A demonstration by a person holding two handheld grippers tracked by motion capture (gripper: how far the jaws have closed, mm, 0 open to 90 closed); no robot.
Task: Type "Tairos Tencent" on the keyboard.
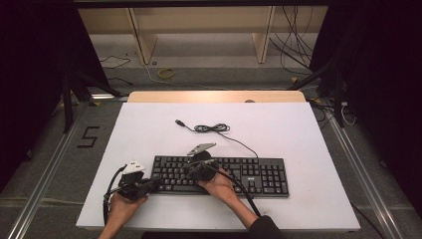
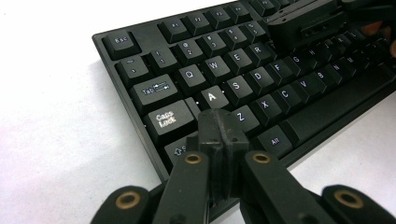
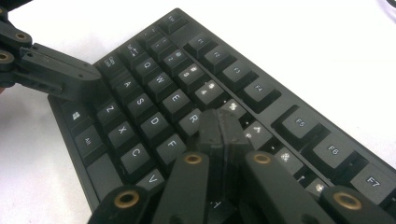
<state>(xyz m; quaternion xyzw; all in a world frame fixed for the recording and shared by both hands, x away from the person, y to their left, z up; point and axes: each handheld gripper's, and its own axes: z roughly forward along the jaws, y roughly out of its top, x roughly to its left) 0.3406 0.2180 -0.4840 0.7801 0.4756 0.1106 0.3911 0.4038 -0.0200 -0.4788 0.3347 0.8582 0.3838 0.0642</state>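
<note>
From above I see a white tabletop [image 1: 149,129] with a black Acer keyboard [image 1: 249,174] lying flat near its front edge, long side running left to right. Its thin black USB cable [image 1: 211,128] trails away from the back edge and lies in a loose coil on the white surface beyond it.

At the keyboard's left end sits my left gripper [image 1: 154,183], held in a hand [image 1: 122,206] that enters from the bottom. In the left gripper view its two black jaws are pressed together with nothing between them, tips [image 2: 220,122] poised at the A key [image 2: 212,96], between Caps Lock [image 2: 167,120] and Z; I cannot tell whether they touch a key.

Further right, my right gripper [image 1: 191,171] reaches over the keyboard's left-middle section, its hand [image 1: 219,186] resting at the front edge. In the right gripper view its jaws are likewise fully closed and empty, tips [image 3: 220,125] over the keys just beside R [image 3: 192,119], near the number row.
</note>
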